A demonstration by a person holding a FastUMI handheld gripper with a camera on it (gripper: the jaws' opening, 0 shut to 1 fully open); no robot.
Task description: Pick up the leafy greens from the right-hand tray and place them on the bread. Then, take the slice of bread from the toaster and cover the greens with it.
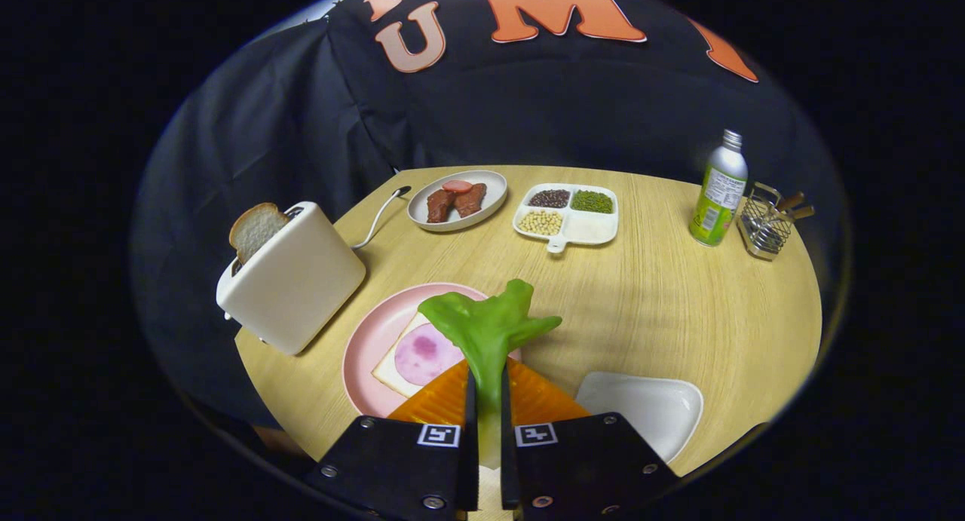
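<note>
claw (486, 400) grips leafy greens (488, 326) above pink plate (362, 347) holding bread (392, 366); toaster (294, 280) holds a slice (255, 228)

My gripper (486, 400) has its jaws closed on the pale stem of a floppy green leafy vegetable (488, 329), both fingers pressing it. Just ahead, on the round wooden counter (663, 295), a pink plate (369, 347) carries a white bread slice topped with pink ham (422, 355). Beside the plate stands a cream toaster (294, 280) with a browned bread slice (255, 228) sticking up. An empty white tray (648, 408) sits near my right finger.
</note>
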